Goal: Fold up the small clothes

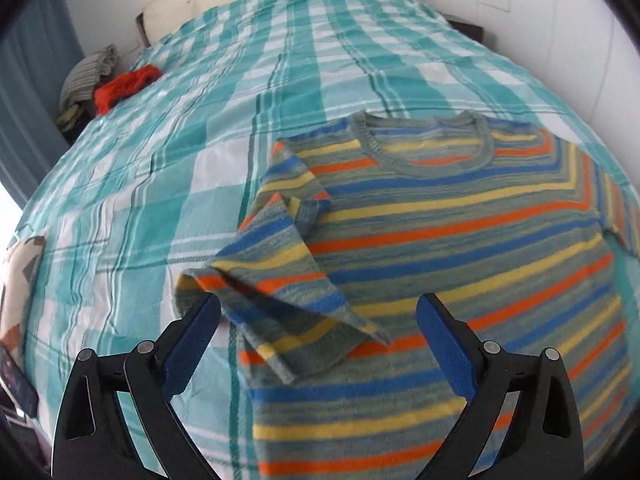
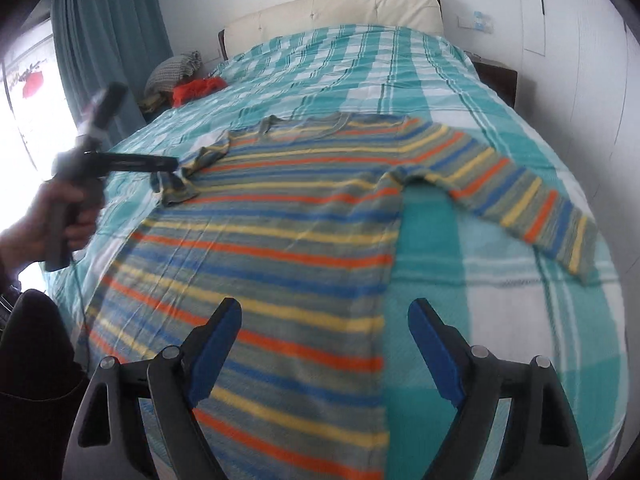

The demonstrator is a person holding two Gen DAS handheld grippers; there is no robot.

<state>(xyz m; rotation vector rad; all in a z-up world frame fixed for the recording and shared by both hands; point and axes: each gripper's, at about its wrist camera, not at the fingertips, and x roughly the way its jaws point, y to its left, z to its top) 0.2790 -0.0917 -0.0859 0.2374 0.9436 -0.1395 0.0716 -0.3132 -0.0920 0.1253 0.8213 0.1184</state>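
Across the checked bedspread (image 2: 500, 92) a striped jumper (image 2: 288, 216) is lying face up, its neckline pointing toward the cream headboard (image 2: 340, 8) and its hem nearest the person. Both grippers are hovering over it with their blue-padded jaws standing wide and nothing pinched between them. The left gripper (image 1: 318, 320) is hanging just above the sleeve on the window side of the jumper (image 1: 280, 304), which is already lying bunched and crooked over the body instead of flat; that sleeve sits between the pads, but they are not pressing on it. The right gripper (image 2: 324, 320) is poised over the jumper's side seam on the far side from the window, while the other sleeve (image 2: 520, 200) is stretching out flat onto the bedspread, well apart from the pads. From where I'm standing, the fold is barely begun. To do it well, each gripper should be taking cloth at a clean edge, cuff or shoulder, rather than a loose wad, and the crumpled sleeve wants drawing straight across the chest before anything is laid over it. Both layers should be caught together, and the bedspread left out of the pinch. Beyond the jumper, by the curtain (image 2: 108, 40), a red garment (image 2: 196, 88) and a grey one (image 2: 172, 68) are waiting in a heap.
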